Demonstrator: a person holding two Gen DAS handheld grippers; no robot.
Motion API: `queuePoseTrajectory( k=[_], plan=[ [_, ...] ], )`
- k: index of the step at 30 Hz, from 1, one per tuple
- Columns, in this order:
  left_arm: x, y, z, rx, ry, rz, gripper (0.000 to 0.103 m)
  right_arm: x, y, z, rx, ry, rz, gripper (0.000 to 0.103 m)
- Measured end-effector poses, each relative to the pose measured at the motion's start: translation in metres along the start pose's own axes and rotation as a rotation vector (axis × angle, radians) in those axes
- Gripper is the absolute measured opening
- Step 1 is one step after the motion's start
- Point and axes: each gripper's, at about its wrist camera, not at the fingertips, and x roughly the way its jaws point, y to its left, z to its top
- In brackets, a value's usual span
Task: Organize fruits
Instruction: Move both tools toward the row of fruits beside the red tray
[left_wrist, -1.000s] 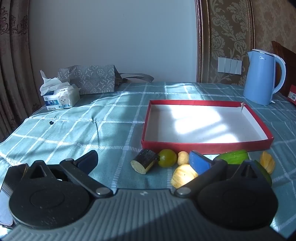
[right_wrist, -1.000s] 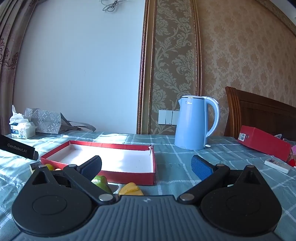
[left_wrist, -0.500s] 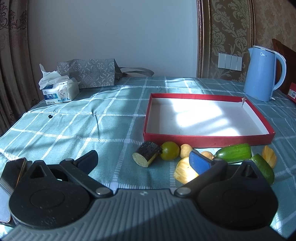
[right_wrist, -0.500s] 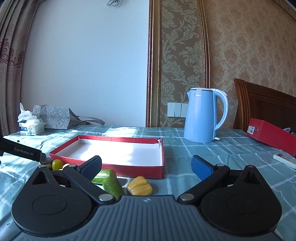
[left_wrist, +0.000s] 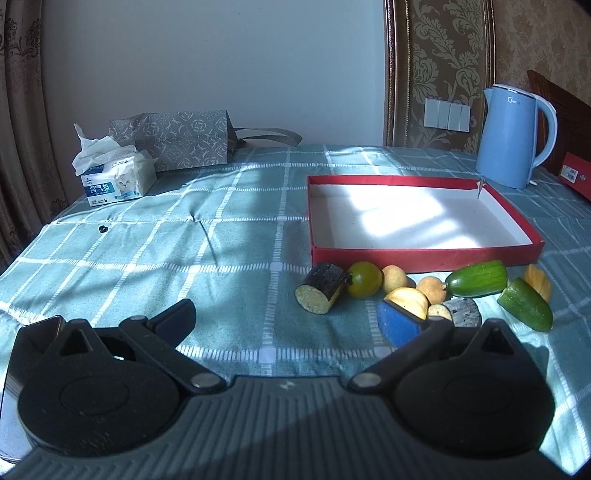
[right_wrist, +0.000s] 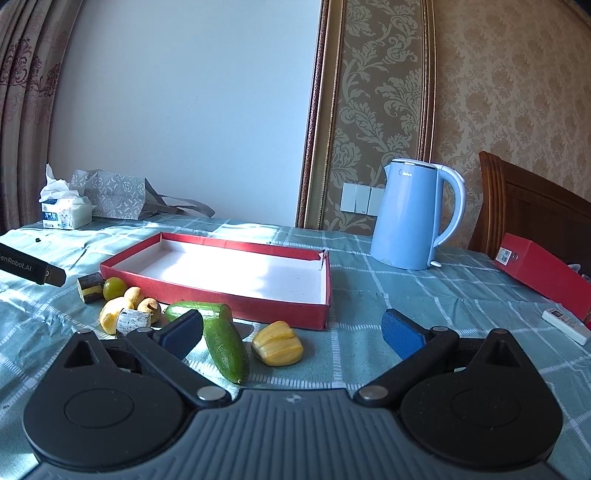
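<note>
Both spread, empty grippers, left gripper (left_wrist: 284, 321) and right gripper (right_wrist: 291, 328), have been drawn back, so scattered fruit pieces (right_wrist: 277, 343) beside the shallow red cardboard tray (right_wrist: 321, 314) are exposed for picking.

Black left gripper (left_wrist: 288, 321) (blue-padded jaws), silver screws

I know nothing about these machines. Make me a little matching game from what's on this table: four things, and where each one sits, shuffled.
Things:
1. kettle
2. tissue pack
3. green tomato
4. red tray

Places:
A. far left, beside the grey patterned bag
B. on the cloth just in front of the tray's near wall
C. middle of the table, nothing inside
D. behind the tray's far right corner

Pairs: 1-D, 2-A, 3-B, 4-C
</note>
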Motion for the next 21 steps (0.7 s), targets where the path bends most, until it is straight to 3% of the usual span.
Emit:
queuePoseTrajectory(
  k=[7,14,21],
  plan=[
    [0.004,0.017,-0.005,-0.074,0.03,-0.136,0.103,0.002,0.004,-0.002,-0.006,0.006,0.03,0.103],
    [0.03,0.01,0.003,0.004,0.064,-0.019,0.103,0.002,0.0,-0.002,0.012,0.006,0.035,0.103],
    [0.045,0.006,0.004,0.038,0.084,0.005,0.103,0.004,0.003,-0.002,0.003,0.011,0.03,0.103]
  ],
)
